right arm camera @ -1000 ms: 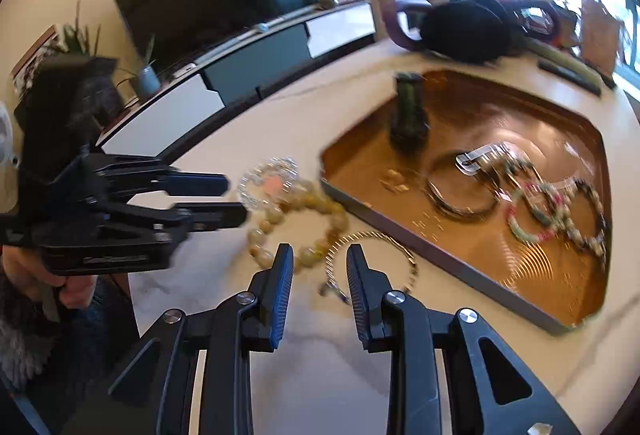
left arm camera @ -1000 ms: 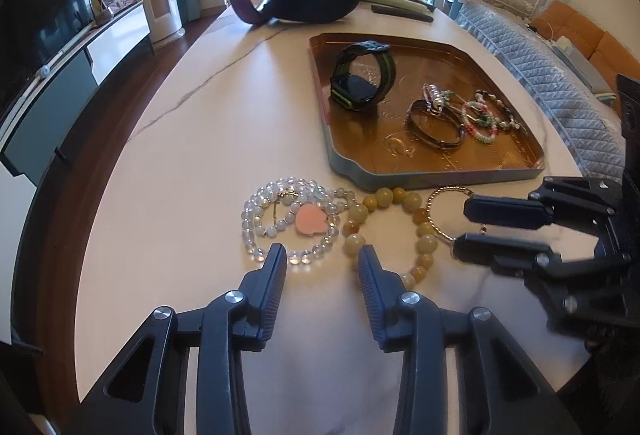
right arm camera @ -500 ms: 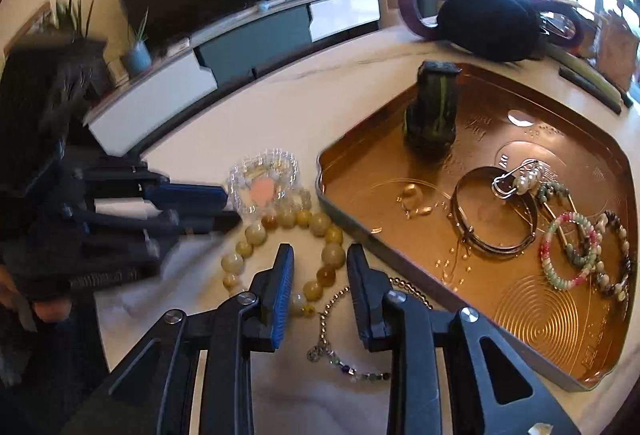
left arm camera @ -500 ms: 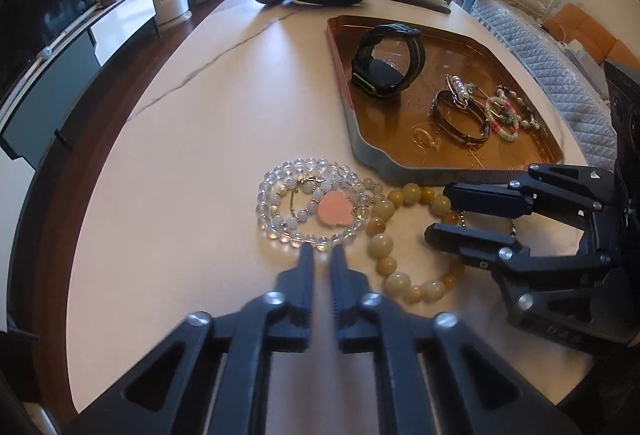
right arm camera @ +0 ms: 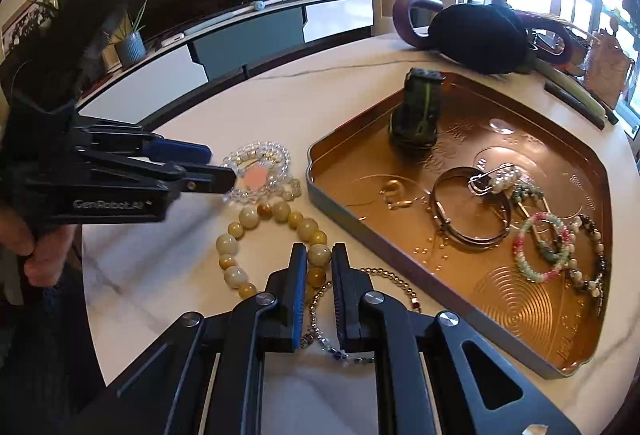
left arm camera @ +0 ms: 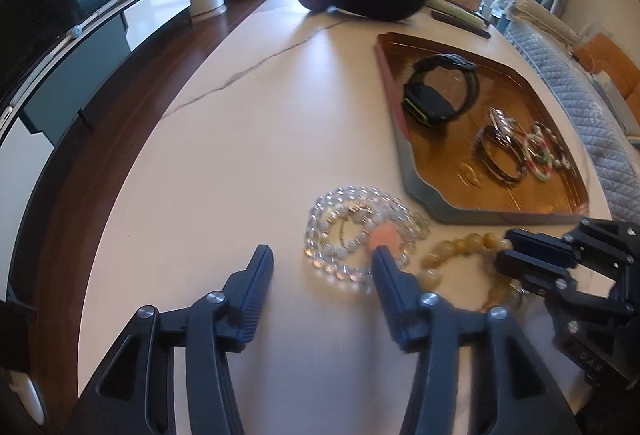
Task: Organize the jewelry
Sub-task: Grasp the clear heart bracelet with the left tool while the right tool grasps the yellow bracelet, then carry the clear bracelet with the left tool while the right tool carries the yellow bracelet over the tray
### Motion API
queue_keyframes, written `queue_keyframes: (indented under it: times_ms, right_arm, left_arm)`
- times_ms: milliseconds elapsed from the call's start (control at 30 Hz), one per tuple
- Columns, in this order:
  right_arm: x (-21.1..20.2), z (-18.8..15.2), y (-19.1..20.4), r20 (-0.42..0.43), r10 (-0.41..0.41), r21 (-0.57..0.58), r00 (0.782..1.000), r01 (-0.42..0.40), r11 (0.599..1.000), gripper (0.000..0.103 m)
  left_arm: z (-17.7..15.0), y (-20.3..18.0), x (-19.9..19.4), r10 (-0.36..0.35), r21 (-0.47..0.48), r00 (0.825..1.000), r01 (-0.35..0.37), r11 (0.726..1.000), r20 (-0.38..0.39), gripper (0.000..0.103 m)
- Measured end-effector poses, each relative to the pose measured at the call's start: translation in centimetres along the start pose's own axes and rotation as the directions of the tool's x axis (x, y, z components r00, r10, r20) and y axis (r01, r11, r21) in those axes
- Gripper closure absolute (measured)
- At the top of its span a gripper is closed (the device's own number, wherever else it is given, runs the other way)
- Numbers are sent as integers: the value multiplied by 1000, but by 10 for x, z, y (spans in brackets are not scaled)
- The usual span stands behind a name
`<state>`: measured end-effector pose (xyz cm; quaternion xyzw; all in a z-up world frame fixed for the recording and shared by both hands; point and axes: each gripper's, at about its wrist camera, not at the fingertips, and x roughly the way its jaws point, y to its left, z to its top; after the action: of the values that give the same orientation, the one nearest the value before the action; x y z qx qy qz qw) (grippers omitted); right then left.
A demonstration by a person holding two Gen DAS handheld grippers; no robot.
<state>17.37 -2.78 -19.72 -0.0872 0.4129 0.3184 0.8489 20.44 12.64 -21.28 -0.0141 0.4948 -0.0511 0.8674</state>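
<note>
Risk: amber beads (right arm camera: 276,231) could drag chain (right arm camera: 360,283) or snag tray (right arm camera: 420,247) lip. Right hand-held gripper (right arm camera: 319,259) clenched on beads, just left of tray on desk (left arm camera: 240,155). Left hand-held gripper (left arm camera: 322,265) released, straddling crystal bracelet (left arm camera: 360,231) beside tray.

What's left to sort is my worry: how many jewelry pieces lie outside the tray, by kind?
Large-bead bracelets: 2 (clear bead bracelet, yellow bead bracelet)
Thin chain bracelets: 1 (chain bracelet)
Total: 3
</note>
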Motion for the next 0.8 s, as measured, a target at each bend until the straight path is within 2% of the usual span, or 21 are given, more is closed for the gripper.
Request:
queue_keyframes:
  times_ms: [100,133,167,200,267,367,400,567,800]
  right_arm:
    - [4,0,-1,-16,-2,-1,1000,2,1000,91]
    - [5,-1,-1,-17,2,-2,1000,-2,1000,91]
    - [5,-1,0,-13,2,-4,1000,-2,1000,91]
    - [5,0,1,-12,2,-3,1000,-2,1000,91]
    - [9,-1,2,-25,2,-11,1000,-2,1000,87]
    - [9,0,3,-27,-8,-18,1000,8,1000,88]
    - [9,0,2,-25,-11,-14,1000,10,1000,91]
    - [-1,2,-6,20,-8,30,1000,7,1000,91]
    - [-36,12,-3,114,14,42,993,-19,999,91]
  left_arm:
    - [2,-3,9,46,30,999,-46,998,12,51]
    - [3,-2,10,32,28,999,-33,999,20,53]
    - [3,-2,9,28,27,999,-28,999,22,67]
    - [4,-1,9,22,25,999,-23,999,24,86]
    - [6,8,7,-19,-27,1000,19,999,14,95]
    - [6,18,-1,-70,-90,997,73,993,29,96]
    - [6,19,-7,-70,-88,996,74,993,46,96]
    - [7,18,-32,-103,-74,988,112,991,119,96]
    - [11,10,-63,-167,-47,966,180,983,198,96]
